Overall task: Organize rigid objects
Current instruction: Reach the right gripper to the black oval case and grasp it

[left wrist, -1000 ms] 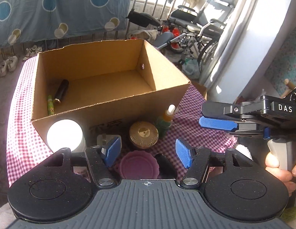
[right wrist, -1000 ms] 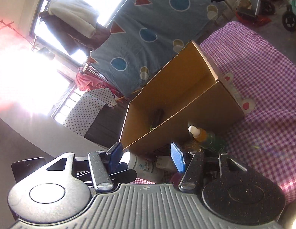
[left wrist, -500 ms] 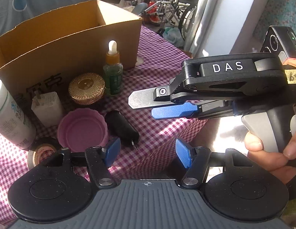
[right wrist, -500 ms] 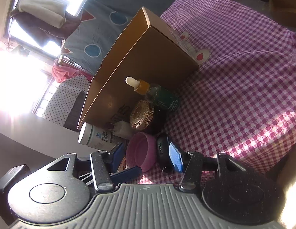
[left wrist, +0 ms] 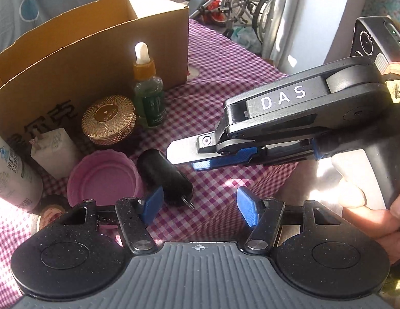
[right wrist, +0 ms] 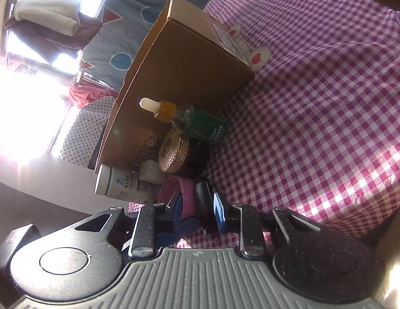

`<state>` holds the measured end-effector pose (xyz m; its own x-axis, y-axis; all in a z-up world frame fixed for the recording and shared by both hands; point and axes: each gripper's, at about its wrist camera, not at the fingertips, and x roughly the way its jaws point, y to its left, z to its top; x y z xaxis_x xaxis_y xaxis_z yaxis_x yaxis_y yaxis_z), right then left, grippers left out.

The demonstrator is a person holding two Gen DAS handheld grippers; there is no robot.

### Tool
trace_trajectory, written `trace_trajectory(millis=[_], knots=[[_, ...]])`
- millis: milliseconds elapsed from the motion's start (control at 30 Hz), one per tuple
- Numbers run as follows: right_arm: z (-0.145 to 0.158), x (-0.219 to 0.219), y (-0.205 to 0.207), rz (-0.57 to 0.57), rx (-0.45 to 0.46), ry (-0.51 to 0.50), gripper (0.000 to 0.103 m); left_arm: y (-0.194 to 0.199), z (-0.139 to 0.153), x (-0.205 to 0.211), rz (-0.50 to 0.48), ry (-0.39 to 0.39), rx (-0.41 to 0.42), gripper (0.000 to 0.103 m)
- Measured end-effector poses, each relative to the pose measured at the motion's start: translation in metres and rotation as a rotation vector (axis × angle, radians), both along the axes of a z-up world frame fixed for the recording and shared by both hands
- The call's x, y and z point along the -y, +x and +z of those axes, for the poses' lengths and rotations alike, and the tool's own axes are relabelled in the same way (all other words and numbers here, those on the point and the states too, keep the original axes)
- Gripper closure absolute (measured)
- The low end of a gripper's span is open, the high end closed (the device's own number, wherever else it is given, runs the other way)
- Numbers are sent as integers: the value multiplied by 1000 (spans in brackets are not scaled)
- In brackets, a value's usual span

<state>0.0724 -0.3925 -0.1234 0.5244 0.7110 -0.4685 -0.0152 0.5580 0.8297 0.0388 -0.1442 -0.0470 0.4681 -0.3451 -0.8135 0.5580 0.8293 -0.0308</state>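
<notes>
I have both grippers low over the pink checked tablecloth (left wrist: pixel 220 82), in front of the cardboard box (left wrist: pixel 71 59). The left gripper (left wrist: pixel 200 206) hangs with its jaws apart and nothing between them; its left pad sits just beside the black cylindrical object (left wrist: pixel 161 175), not touching it as far as I can see.

The right gripper (right wrist: pixel 197 209) is closing — the black cylindrical object lies between its blue pads, but whether the pads press on it yet I cannot tell. From the left wrist view this gripper reaches in from the right, a hand (left wrist: pixel 375 213) on its grip.

The remaining items are clustered against the box front: dropper bottle (left wrist: pixel 148 97) upright, gold-lidded jar (left wrist: pixel 108 119), white plug adapter (left wrist: pixel 55 152), pink lid (left wrist: pixel 104 180) open side up, white bottle (left wrist: pixel 11 177), and a tape roll (left wrist: pixel 49 209) at the near edge.
</notes>
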Motion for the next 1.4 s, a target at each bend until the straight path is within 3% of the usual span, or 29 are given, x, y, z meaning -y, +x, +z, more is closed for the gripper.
trace_trajectory(millis=[267, 467, 767, 967, 1133, 1400], knots=[[-6, -6, 18, 25, -21, -34, 77, 9, -5, 1, 34, 29, -49, 39], [-9, -10, 24, 52, -20, -42, 77, 11, -4, 0, 39, 11, -39, 38], [-13, 24, -2, -3, -36, -22, 77, 9, -4, 10, -61, -64, -70, 38], [-13, 42, -12, -49, -39, -22, 77, 11, -5, 12, -68, -56, -69, 44], [-4, 33, -12, -29, -4, -106, 78, 18, -4, 11, -43, -54, -70, 50], [3, 14, -12, -18, 20, -101, 76, 16, -4, 10, -49, -52, -44, 52]])
